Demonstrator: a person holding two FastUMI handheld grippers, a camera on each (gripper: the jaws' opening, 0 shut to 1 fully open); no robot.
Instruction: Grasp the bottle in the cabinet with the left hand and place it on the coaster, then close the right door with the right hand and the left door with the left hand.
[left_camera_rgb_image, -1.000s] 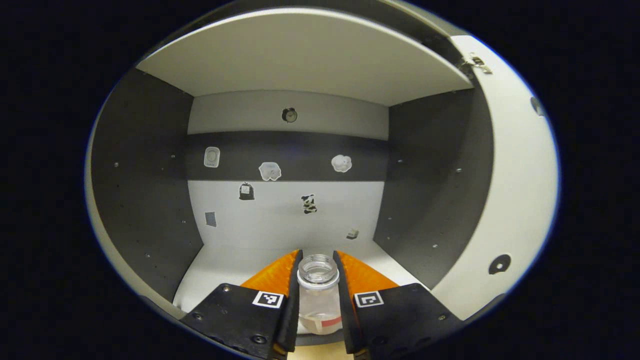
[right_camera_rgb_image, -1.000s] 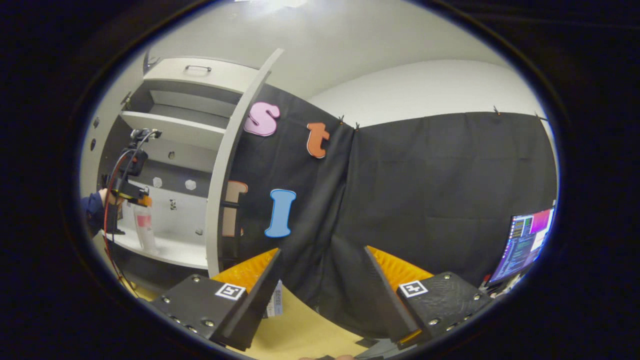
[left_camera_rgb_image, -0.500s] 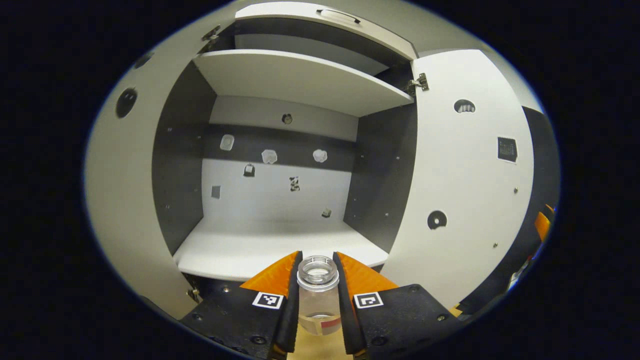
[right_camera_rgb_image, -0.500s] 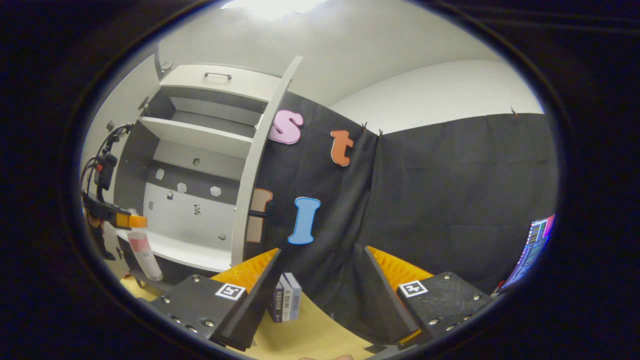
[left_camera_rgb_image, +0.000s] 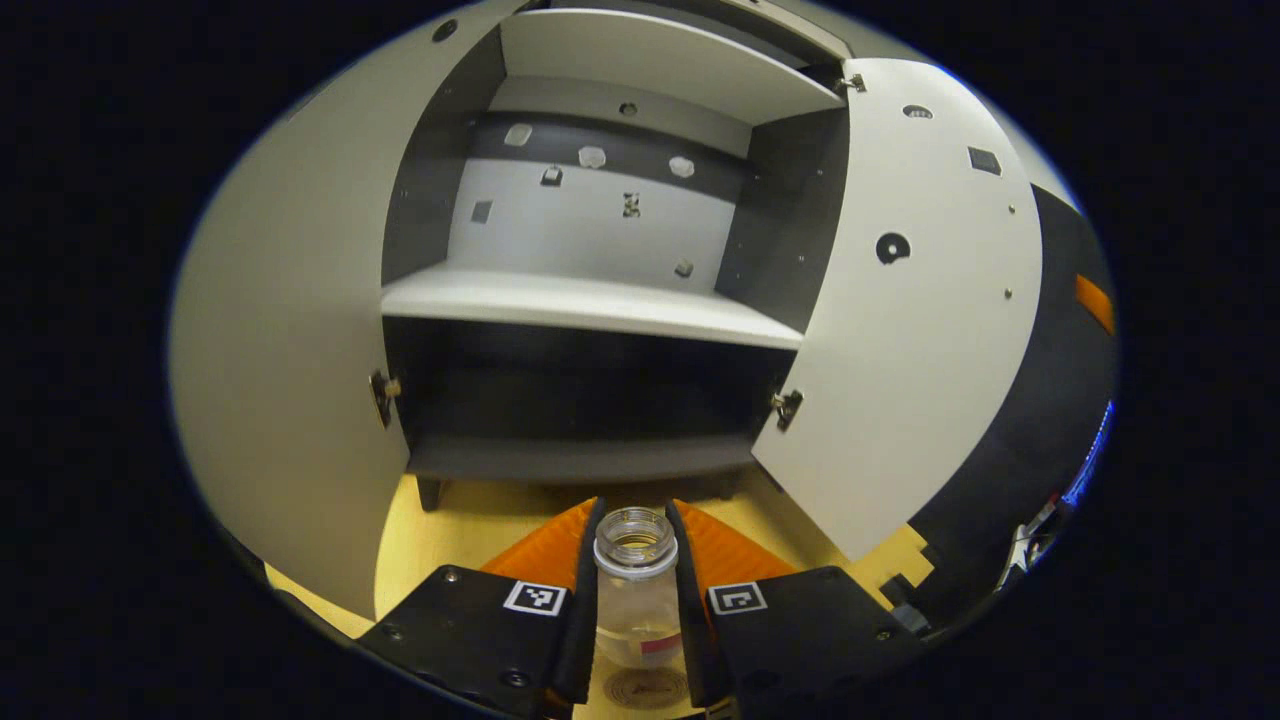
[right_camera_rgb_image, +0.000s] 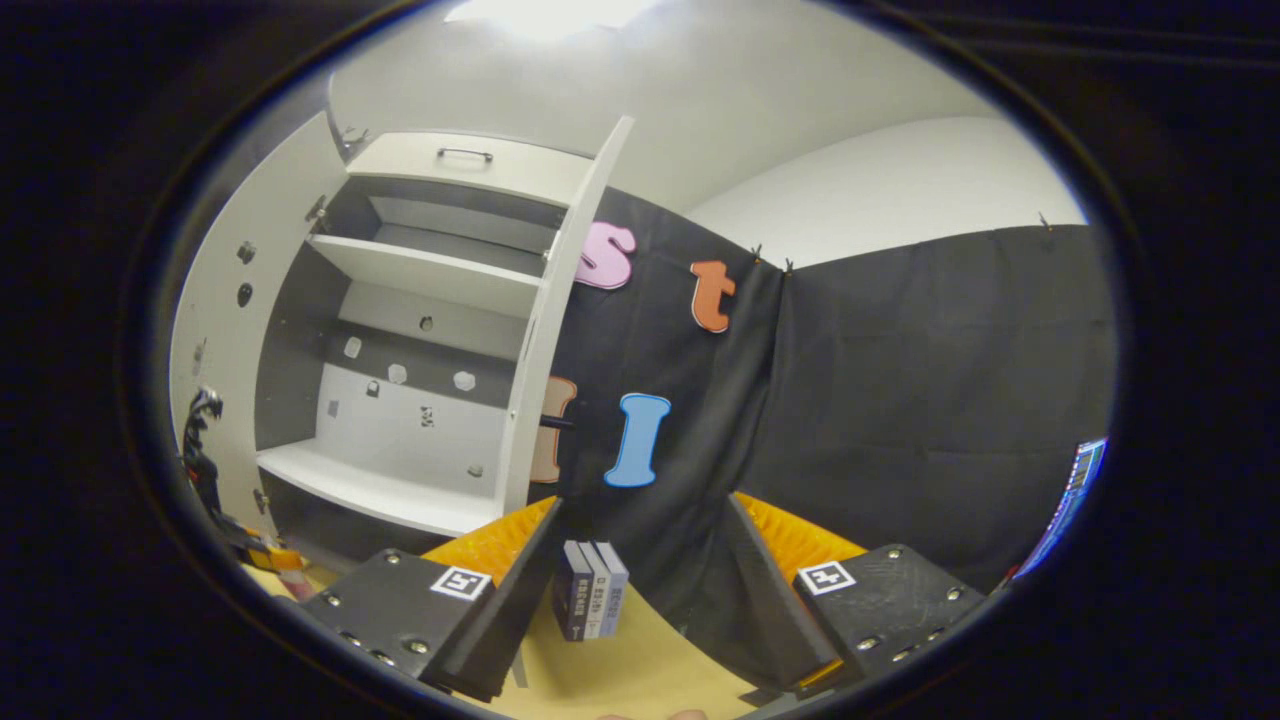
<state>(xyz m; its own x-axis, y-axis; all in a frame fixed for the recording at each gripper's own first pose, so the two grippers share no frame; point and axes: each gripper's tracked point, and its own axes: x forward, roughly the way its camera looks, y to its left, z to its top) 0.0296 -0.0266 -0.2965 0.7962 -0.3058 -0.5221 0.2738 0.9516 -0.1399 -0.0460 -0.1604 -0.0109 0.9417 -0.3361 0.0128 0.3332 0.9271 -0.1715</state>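
Observation:
A clear bottle (left_camera_rgb_image: 638, 600) with an open mouth and a red band near its base stands upright between the orange fingers of my left gripper (left_camera_rgb_image: 635, 515), which is shut on it. It is outside the cabinet, low over the wooden table, directly above a round coaster (left_camera_rgb_image: 645, 690); whether it touches the coaster I cannot tell. The cabinet's left door (left_camera_rgb_image: 290, 340) and right door (left_camera_rgb_image: 920, 290) both stand open. My right gripper (right_camera_rgb_image: 640, 590) is open and holds nothing, facing the black cloth to the right of the cabinet. The right door (right_camera_rgb_image: 545, 330) appears edge-on there.
The cabinet's white middle shelf (left_camera_rgb_image: 590, 300) is bare, with small stickers on the back wall. A few upright books (right_camera_rgb_image: 592, 603) stand on the yellow table (right_camera_rgb_image: 640, 670) in front of the right gripper. The left gripper (right_camera_rgb_image: 255, 548) sits low at the far left.
My left gripper has pulled the bottle out of the cabinet and lowered it to just above the table; the coaster now shows under it. The right gripper has shifted only slightly.

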